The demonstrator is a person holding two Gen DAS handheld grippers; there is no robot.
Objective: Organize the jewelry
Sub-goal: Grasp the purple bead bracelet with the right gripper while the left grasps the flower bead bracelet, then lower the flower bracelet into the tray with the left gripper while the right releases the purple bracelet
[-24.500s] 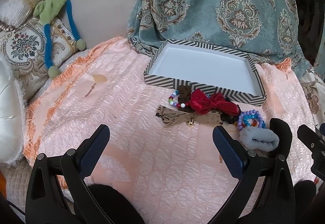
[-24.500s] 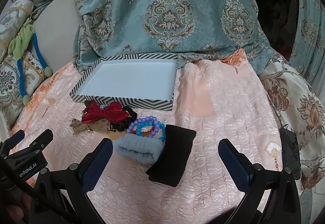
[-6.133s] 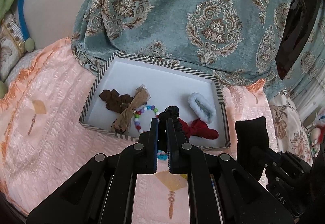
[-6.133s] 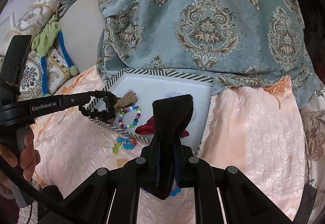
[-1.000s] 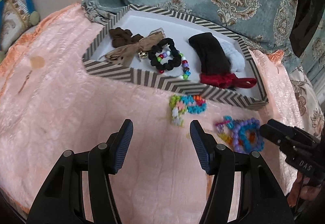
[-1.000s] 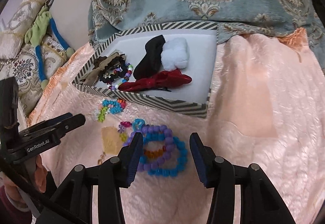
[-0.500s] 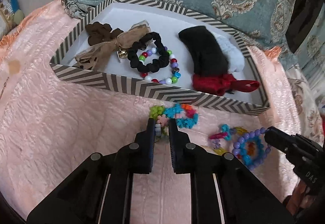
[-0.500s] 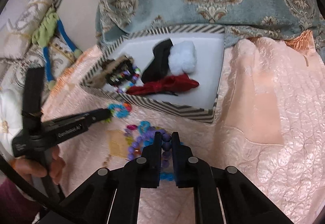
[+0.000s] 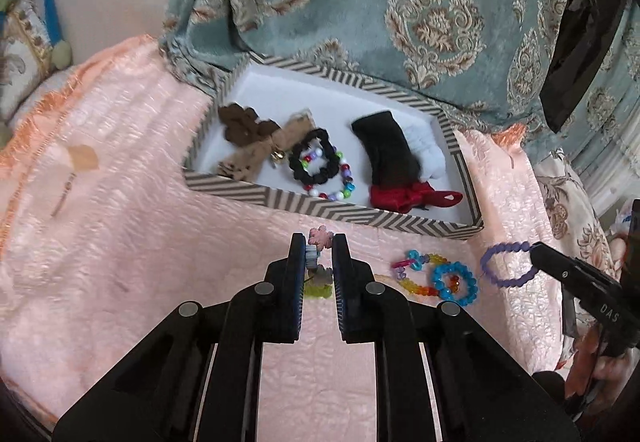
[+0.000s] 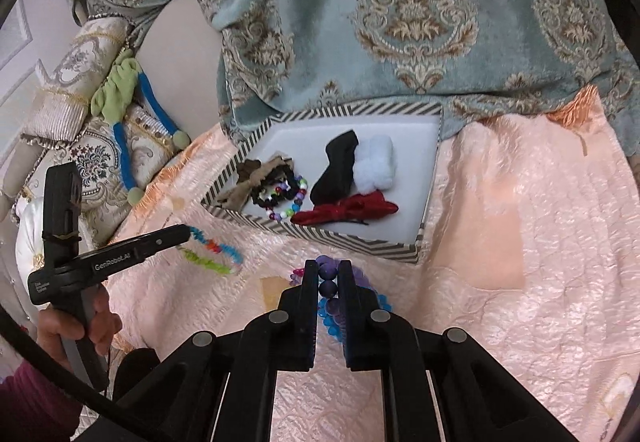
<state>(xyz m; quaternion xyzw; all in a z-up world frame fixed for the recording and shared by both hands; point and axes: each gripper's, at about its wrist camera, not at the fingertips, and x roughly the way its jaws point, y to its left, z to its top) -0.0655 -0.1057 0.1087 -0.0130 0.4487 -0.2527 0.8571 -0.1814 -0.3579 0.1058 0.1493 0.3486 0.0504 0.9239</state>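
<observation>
A striped box (image 9: 332,209) (image 10: 352,242) on the pink bedspread holds a brown bow, a black scrunchie (image 9: 313,163), a bead bracelet, a black band (image 9: 386,153), a white scrunchie and a red bow (image 9: 404,197). My left gripper (image 9: 319,242) is shut on a colourful flower bracelet (image 9: 320,236) and holds it above the bedspread; it dangles in the right wrist view (image 10: 212,250). My right gripper (image 10: 329,270) is shut on a purple bead bracelet (image 10: 328,274) (image 9: 506,262), lifted. A blue bead bracelet (image 9: 454,282) and a clear coloured one lie on the bedspread.
A teal patterned blanket (image 9: 400,1) drapes behind the box. Embroidered pillows and a green and blue soft toy (image 10: 120,89) lie at the left. The pink bedspread (image 9: 120,201) stretches around the box.
Both grippers have lifted their bracelets off the bedspread and drawn back from the box. The purple bracelet has come apart from the blue one.
</observation>
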